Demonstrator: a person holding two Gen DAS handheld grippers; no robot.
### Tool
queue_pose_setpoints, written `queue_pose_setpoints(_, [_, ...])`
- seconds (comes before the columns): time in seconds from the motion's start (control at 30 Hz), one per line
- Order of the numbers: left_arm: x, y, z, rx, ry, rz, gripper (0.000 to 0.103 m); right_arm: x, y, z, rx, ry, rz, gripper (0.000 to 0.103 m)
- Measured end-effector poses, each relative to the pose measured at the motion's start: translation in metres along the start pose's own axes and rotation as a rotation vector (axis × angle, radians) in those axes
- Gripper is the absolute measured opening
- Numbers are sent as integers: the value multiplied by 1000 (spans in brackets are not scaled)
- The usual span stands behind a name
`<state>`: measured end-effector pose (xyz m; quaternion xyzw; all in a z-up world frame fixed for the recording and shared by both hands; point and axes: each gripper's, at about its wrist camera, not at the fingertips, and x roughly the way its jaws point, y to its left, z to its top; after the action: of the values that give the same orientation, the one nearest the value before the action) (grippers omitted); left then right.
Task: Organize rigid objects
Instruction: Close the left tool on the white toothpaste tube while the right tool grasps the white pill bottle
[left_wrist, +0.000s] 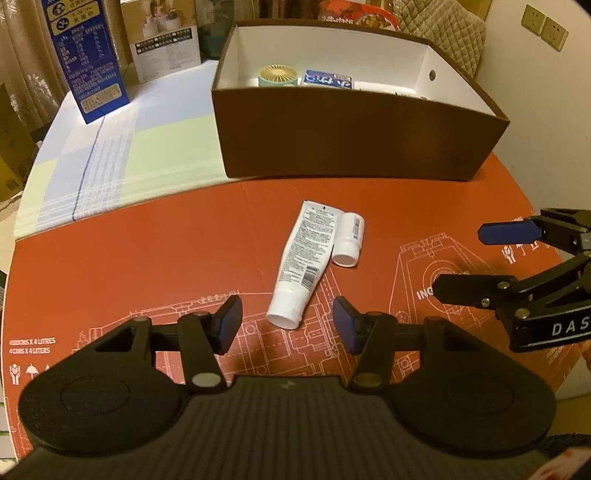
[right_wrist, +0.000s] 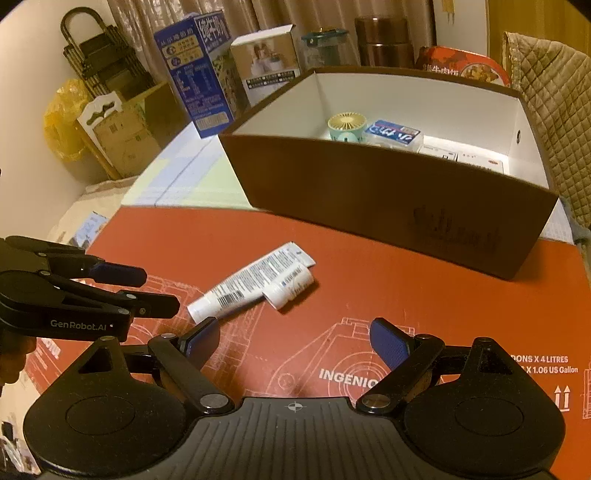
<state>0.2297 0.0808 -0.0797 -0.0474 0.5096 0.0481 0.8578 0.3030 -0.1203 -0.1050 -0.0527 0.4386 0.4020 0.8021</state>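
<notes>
From my station I take the brown box (left_wrist: 351, 147) as the reference mark; it stands at the far side of the red printed sheet (left_wrist: 147, 266). Inside it, against the white back wall, sit a small round fan (left_wrist: 277, 75) and a blue packet (left_wrist: 327, 79), with pale flat packs (right_wrist: 461, 157) to their right. On the sheet in front of the box lies a white tube (left_wrist: 304, 258), cap end pointing away from the box, and a small white bottle (left_wrist: 349, 238) lies touching its right side. My left gripper (left_wrist: 286, 325) hangs just short of the tube's cap, jaws partly apart and holding nothing. My right gripper (right_wrist: 293, 343) stands wider apart, also empty, further from the box than the tube. A blue carton (left_wrist: 86, 55) stands left of the box.
</notes>
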Motion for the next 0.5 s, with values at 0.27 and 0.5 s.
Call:
queue_pose_setpoints(0.27, [21, -1, -5, 34, 18, -13, 50, 13, -3, -6, -3, 19, -7, 86])
queue_pose_setpoints(0.5, [40, -1, -6, 77, 27, -26, 50, 26, -4, -7, -17, 34, -2, 86])
